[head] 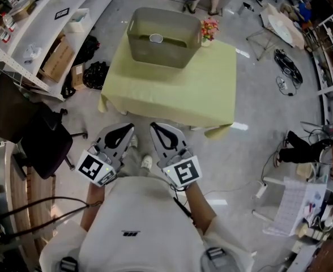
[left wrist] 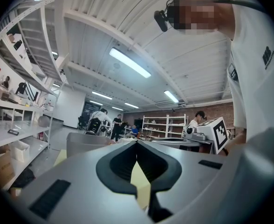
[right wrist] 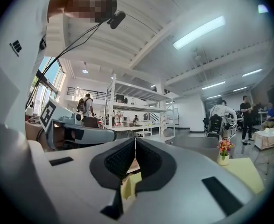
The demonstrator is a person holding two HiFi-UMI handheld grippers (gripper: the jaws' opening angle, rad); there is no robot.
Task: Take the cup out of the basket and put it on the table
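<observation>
- Both claws are held low and level in front of my body, short of the near edge of the tabletop (head: 178, 89) with its yellow-green cloth. I judge this as an approach posture, with the reach not yet begun.
- The left claw (head: 126, 130) has its jaws pressed together with nothing between them. Its own view shows the dark pads meeting in a seam (left wrist: 137, 146).
- The right claw (head: 157, 129) is likewise closed tight and empty (right wrist: 135, 143). Either one must spread before it can take anything.
- The small white cup (head: 156, 38) sits inside the grey rectangular plastic basket (head: 158, 55), well apart from both claws. The basket stands at the far side of the tabletop, so the near stretch of cloth looks like the natural landing spot.
- A small pale vase of pink flowers (head: 208, 30) stands just beside the basket's right corner. I judge it a thing to avoid when lifting out on that side.
- Only the cup's round rim shows from above, and the basket's depth hides its body. I cannot tell whether it has a handle or how tall it is.
- From the gripper views only the basket's grey wall (right wrist: 197, 143) shows, and the cup is hidden behind it.
- The cloth drapes over the table's sides, hiding its legs.
</observation>
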